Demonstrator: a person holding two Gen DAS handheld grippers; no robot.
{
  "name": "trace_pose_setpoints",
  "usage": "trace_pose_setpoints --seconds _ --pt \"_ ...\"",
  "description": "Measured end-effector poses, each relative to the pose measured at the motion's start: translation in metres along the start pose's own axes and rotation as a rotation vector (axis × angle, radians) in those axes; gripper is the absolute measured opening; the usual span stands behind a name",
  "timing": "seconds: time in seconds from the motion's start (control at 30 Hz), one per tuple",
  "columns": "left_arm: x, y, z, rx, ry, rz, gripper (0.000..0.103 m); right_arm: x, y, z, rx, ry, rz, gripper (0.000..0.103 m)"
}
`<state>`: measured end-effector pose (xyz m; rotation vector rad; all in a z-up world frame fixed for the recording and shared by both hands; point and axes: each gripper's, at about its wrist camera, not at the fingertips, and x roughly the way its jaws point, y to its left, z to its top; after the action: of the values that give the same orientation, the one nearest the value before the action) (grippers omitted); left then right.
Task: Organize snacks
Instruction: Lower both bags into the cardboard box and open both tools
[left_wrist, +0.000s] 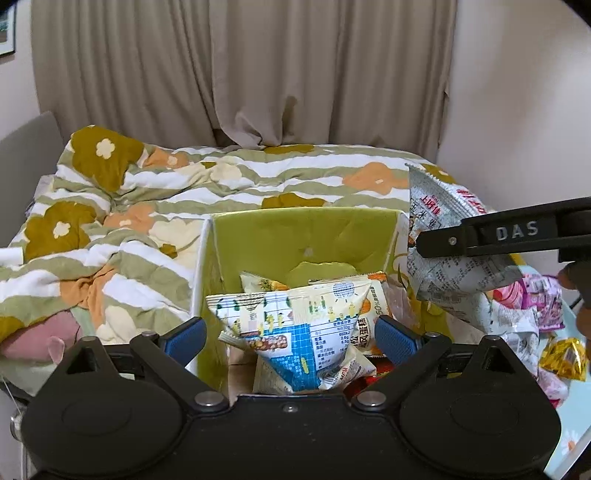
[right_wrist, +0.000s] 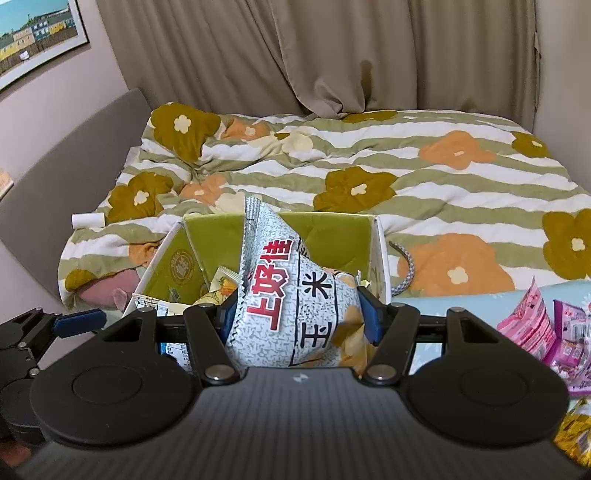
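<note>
Left wrist view shows the left gripper (left_wrist: 290, 338) spread wide over the green box (left_wrist: 306, 236), its pads clear of the blue-and-white snack packet (left_wrist: 295, 325) that lies on the pile inside, seemingly dropped there so the snacks gather in one place. At three o'clock the right gripper (left_wrist: 436, 245) pinches a grey-white corn-snack bag (left_wrist: 458, 258). In the right wrist view that bag (right_wrist: 291, 295) is clamped between the blue pads (right_wrist: 367, 314) above the box (right_wrist: 218, 232), probably next to go in. Pink packets (right_wrist: 532, 321) wait at four o'clock, though how many is hard to count.
</note>
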<state>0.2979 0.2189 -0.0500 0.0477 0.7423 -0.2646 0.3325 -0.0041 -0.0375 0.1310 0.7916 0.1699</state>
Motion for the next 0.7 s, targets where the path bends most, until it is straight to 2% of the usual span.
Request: trace_pose_setpoints --seconds 0.3,0.4,0.43,0.47,0.7 --pt "0.0 0.005 0.0 -0.039 0.027 0.059 0.1 0.025 0.01 0.016 -0.048 0.018 0.056 0.078" --pt "0.003 0.007 -0.001 -0.054 0.036 0.071 0.1 0.035 0.011 0.017 -0.048 0.035 0.078 0.088" --pt "0.003 0.007 -0.002 -0.058 0.038 0.074 0.1 0.037 0.01 0.018 -0.041 0.039 0.094 0.093" --pt "0.004 0.006 -0.002 -0.062 0.041 0.078 0.1 0.039 0.009 0.017 -0.032 0.042 0.108 0.103" --pt "0.007 0.0 -0.006 -0.066 0.062 0.097 0.1 0.034 -0.008 0.008 0.021 -0.01 0.121 0.103"
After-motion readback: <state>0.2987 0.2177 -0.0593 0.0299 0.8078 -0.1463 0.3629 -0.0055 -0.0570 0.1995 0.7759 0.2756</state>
